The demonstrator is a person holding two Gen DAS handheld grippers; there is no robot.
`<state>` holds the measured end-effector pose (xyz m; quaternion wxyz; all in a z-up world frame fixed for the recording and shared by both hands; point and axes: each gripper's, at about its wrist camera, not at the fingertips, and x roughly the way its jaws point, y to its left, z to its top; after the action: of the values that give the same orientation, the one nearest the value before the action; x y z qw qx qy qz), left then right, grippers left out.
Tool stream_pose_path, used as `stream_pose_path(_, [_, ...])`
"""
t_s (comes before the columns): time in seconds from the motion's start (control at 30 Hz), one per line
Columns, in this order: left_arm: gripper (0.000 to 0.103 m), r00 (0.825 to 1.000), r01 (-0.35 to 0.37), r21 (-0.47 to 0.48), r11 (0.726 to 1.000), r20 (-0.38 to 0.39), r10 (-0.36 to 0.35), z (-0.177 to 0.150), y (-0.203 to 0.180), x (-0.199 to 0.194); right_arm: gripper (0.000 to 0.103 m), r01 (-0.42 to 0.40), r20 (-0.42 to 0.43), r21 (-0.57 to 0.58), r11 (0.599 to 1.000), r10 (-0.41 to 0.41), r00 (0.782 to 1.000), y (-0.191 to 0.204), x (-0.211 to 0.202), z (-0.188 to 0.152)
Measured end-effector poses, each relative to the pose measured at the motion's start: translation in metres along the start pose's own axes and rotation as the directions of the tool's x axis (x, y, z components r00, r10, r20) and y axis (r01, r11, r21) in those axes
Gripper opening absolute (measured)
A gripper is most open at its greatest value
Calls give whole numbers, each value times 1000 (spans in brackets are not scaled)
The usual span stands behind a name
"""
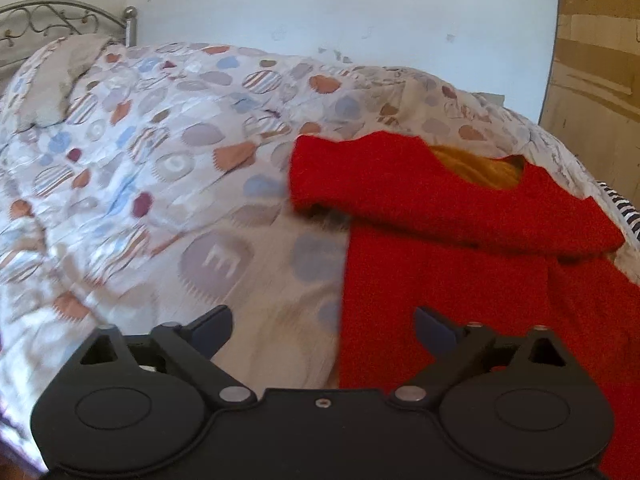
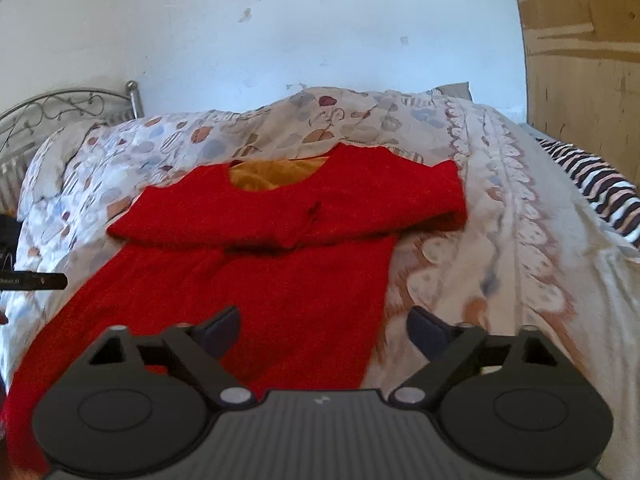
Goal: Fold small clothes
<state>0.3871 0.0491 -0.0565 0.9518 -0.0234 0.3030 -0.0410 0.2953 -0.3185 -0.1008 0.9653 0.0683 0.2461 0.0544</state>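
Note:
A small red knit dress (image 2: 256, 280) with a mustard lining at the neck (image 2: 272, 176) lies flat on the bed, both sleeves folded across the chest. It also shows in the left wrist view (image 1: 460, 272), at the right. My left gripper (image 1: 323, 326) is open and empty, hovering over the dress's left edge near the hem. My right gripper (image 2: 324, 326) is open and empty, over the dress's right edge near the hem. Part of the left gripper (image 2: 32, 280) shows at the right wrist view's left edge.
The bed has a patterned quilt (image 1: 160, 184) with a pillow (image 1: 60, 76) and a metal headboard (image 1: 60, 20) at the far left. A striped cloth (image 2: 600, 192) lies at the bed's right edge. A white wall (image 2: 280, 32) stands behind and wooden furniture (image 2: 580, 60) to the right.

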Motion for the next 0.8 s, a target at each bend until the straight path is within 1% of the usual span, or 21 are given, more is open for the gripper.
stream_pose_path(0.07, [84,1000,13,-3,1000,-24,-13,11,-3,17,81,20,-16,3,1000,-20,1000,0,21,6])
stream_pose_path(0.13, [71,998,32,-24,999,-57,-34,20,-3,34,76,46,-60,9,999,-46,997,-1,40,12])
stream_pose_path(0.17, [68,996,39,-36,999,-76,-41,24,-3,42,76,48,-70,14,999,-47,996,-1,46,13])
stream_pose_path(0.23, [58,992,58,-47,997,-107,-63,28,-6,55,76,42,-71,7,999,-41,997,1,51,15])
stream_pose_path(0.27, [55,989,76,-47,996,-120,-81,29,-9,59,76,45,-75,2,999,-45,996,2,54,16])
stream_pose_path(0.3, [47,986,92,-40,995,-138,-96,28,-12,63,73,49,-81,-4,999,-49,995,3,56,17])
stream_pose_path(0.33, [36,982,97,-25,995,-159,-100,27,-16,68,59,56,-88,-10,998,-57,995,3,58,16])
stream_pose_path(0.37, [31,983,84,-3,996,-166,-83,25,-21,71,43,69,-97,-19,997,-71,993,4,59,15])
stream_pose_path(0.4, [12,984,69,15,998,-164,-66,24,-25,71,36,76,-101,-23,997,-78,992,5,59,14])
stream_pose_path(0.43, [9,986,60,23,998,-159,-56,23,-27,70,19,80,-95,-25,996,-82,992,4,58,14])
stream_pose_path(0.47, [8,988,48,19,999,-149,-44,23,-27,68,8,92,-79,-30,995,-94,992,4,54,15])
stream_pose_path(0.57, [6,994,2,3,1000,-106,-2,24,-25,54,7,155,-30,-59,986,-157,987,4,39,16])
stream_pose_path(0.63, [6,996,-5,-32,999,-88,2,25,-17,47,6,162,-27,-24,986,-163,986,-4,31,14])
stream_pose_path(0.73, [6,993,-15,-48,999,-117,9,20,-13,54,6,164,-67,49,985,-161,985,-18,35,5])
stream_pose_path(0.8, [6,992,-19,-57,998,-129,12,15,-12,62,6,167,-67,62,984,-163,984,-21,37,3])
